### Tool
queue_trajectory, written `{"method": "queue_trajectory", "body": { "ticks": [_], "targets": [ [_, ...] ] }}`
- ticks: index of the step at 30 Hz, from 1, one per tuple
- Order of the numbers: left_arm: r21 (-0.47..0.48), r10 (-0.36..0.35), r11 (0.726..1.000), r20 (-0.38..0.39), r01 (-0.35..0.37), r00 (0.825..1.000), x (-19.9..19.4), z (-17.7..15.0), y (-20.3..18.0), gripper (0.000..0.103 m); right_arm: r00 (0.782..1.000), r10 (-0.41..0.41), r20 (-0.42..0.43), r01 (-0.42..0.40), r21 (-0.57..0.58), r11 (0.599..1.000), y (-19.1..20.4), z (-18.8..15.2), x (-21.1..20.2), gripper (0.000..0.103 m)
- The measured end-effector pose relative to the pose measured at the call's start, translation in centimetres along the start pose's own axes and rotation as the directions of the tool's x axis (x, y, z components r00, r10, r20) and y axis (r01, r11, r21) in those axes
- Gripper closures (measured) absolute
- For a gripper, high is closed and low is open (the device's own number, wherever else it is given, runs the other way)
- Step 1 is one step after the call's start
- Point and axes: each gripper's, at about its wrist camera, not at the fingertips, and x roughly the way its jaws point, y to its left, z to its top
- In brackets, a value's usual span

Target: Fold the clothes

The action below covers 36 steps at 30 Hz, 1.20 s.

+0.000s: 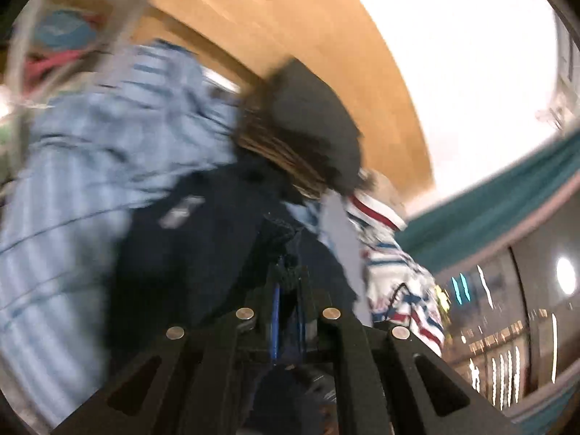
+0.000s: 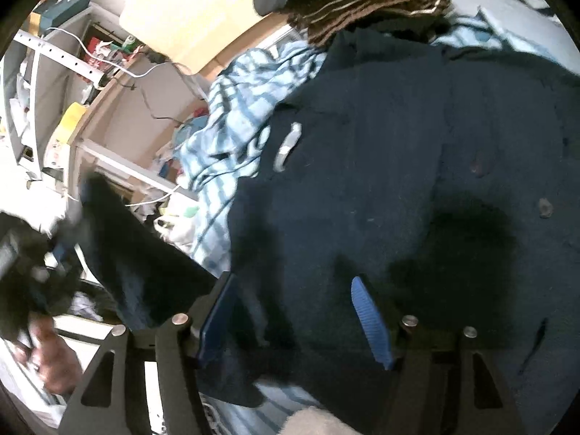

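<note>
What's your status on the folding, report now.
Left gripper shut on navy garment. Right gripper open above the same garment, nothing held. Blue plaid shirt and brown striped cloth piled alongside, crowding it.

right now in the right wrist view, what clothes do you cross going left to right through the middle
light blue plaid shirt → navy garment
</note>
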Motion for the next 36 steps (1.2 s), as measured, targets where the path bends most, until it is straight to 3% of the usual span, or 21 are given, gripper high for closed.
{"method": "queue_trajectory", "body": {
  "ticks": [4,6,7,8,10,13,16,18,19,21,25,27,28,29,30,31,36],
  "targets": [
    [-0.018,0.016,1.0,-0.116,-0.019,0.993,7.8,0.6,-0.9,0.095,0.988,-0.155,0.019,0.155,0.005,0.988,-2.1,0.0,-1.5,0.033],
    [-0.089,0.038,0.994,-0.196,-0.056,0.98,10.8,0.4,0.8,0.073,0.979,-0.203,0.02,0.203,0.021,0.979,-3.4,-0.3,-2.1,0.033],
    [-0.122,0.046,0.99,-0.234,-0.076,0.971,12.0,0.2,1.6,0.054,0.979,-0.202,0.017,0.201,0.034,0.979,-4.1,-0.5,-2.3,0.033],
    [-0.149,0.031,0.987,-0.232,-0.067,0.972,11.8,-0.2,2.4,0.044,0.981,-0.192,0.009,0.191,0.056,0.98,-4.8,-0.7,-2.4,0.033],
    [-0.2,0.002,0.979,-0.226,-0.048,0.974,11.5,-0.9,3.9,0.041,0.991,-0.135,-0.016,0.136,0.117,0.984,-6.4,-1.4,-1.9,0.033],
    [-0.17,0.061,0.981,-0.21,-0.098,0.976,8.5,-2.0,6.0,0.041,0.997,-0.057,-0.047,0.064,0.165,0.984,-7.3,-2.1,-0.6,0.032],
    [0.019,0.286,0.957,-0.212,-0.289,0.934,5.7,-4.1,7.3,0.041,0.994,0.046,-0.096,-0.028,0.181,0.983,-6.9,-2.6,1.4,0.032],
    [0.136,0.416,0.909,-0.249,-0.393,0.875,4.6,-5.9,8.2,0.041,0.982,0.12,-0.144,-0.087,0.214,0.973,-6.5,-3.3,3.0,0.032],
    [0.158,0.43,0.903,-0.278,-0.401,0.859,4.5,-6.7,8.6,0.042,0.974,0.147,-0.17,-0.105,0.23,0.967,-6.3,-3.7,3.8,0.032],
    [0.136,0.411,0.911,-0.343,-0.388,0.845,4.2,-8.3,9.7,0.043,0.956,0.187,-0.225,-0.125,0.263,0.957,-6.0,-4.5,5.2,0.036],
    [0.032,0.344,0.933,-0.381,-0.359,0.858,4.5,-9.9,11.1,0.049,0.93,0.24,-0.277,-0.159,0.285,0.945,-5.0,-5.7,7.2,0.037],
    [0.035,0.349,0.931,-0.38,-0.364,0.857,5.1,-10.2,11.0,0.051,0.928,0.272,-0.254,-0.193,0.297,0.935,-4.6,-5.7,7.6,0.051],
    [0.037,0.352,0.93,-0.38,-0.367,0.855,5.4,-10.3,10.9,0.059,0.932,0.275,-0.238,-0.198,0.301,0.933,-4.4,-5.5,7.9,0.059],
    [0.045,0.369,0.924,-0.37,-0.381,0.852,5.4,-10.5,10.7,0.07,0.941,0.248,-0.23,-0.178,0.287,0.941,-4.1,-5.1,8.0,0.074],
    [0.046,0.376,0.921,-0.359,-0.386,0.854,5.3,-10.5,10.5,0.074,0.954,0.199,-0.225,-0.138,0.261,0.956,-3.7,-4.6,8.0,0.085],
    [0.034,0.371,0.922,-0.35,-0.385,0.86,4.9,-10.4,10.5,0.076,0.964,0.167,-0.207,-0.117,0.232,0.966,-3.2,-4.0,7.6,0.089],
    [-0.038,0.374,0.916,-0.282,-0.4,0.883,2.9,-9.0,10.9,0.076,0.973,0.228,-0.04,-0.221,0.142,0.965,-0.3,-0.2,3.1,0.093]
  ]
}}
